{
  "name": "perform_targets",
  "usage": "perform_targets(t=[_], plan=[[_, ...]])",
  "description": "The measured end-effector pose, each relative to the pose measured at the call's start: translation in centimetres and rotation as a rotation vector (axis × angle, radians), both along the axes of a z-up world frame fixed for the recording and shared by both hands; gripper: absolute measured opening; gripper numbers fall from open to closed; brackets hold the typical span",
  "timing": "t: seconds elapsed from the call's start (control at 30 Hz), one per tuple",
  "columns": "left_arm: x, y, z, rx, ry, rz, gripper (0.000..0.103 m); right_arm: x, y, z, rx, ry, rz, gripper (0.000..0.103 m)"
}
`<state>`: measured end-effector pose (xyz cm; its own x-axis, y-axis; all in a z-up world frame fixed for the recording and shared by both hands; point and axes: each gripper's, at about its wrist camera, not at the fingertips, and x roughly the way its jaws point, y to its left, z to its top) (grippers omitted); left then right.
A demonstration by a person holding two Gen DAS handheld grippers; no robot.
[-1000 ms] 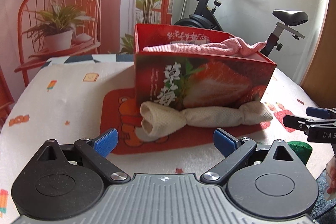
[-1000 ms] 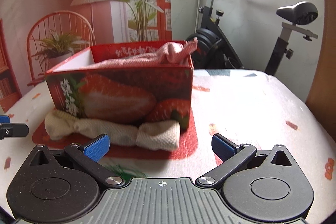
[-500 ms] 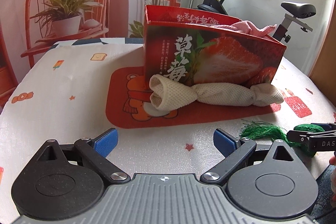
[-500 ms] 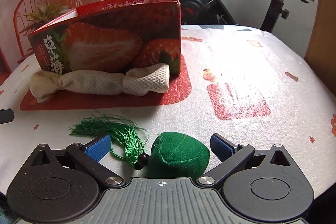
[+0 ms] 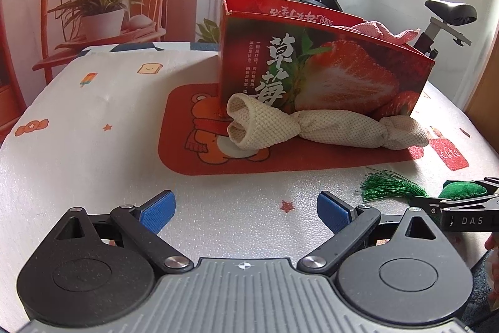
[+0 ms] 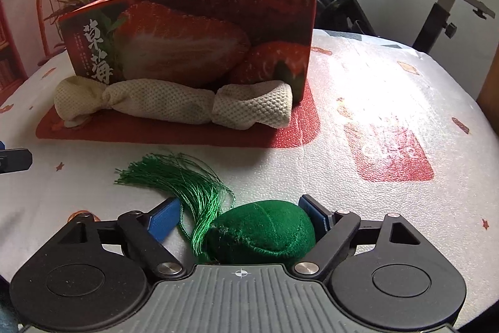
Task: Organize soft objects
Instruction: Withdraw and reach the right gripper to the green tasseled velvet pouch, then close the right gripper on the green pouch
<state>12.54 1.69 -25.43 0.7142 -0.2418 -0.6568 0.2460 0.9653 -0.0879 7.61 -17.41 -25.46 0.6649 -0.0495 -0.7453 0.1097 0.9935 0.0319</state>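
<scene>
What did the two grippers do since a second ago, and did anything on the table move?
The right hand-held gripper dropped low and moved up to the green plush pouch, which now sits between its open fingers; the right pad touches it, but it isn't clamped. The left hand-held gripper pulled back from the strawberry box, open and empty. The box, cream towel roll and pink cloth stayed put.

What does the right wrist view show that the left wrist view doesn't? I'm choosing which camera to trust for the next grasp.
Only the right wrist view shows the green pouch whole, between the open pads of the right tool, the right pad against it and the left pad clear, with its tassel spread on the table.

Only the left wrist view shows the open, empty left tool and the bear on the red mat.

Both show the strawberry box, the pink cloth inside it and the cream towel in front.
</scene>
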Motion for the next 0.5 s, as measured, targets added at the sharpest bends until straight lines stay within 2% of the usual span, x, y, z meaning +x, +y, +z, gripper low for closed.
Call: perform_targets(t=[0.5], plan=[[0.4, 0.1, -0.6, 0.0, 0.019, 0.019, 0.098, 2.3, 4.9, -0.3, -0.003, -0.038, 0.183, 0.085]])
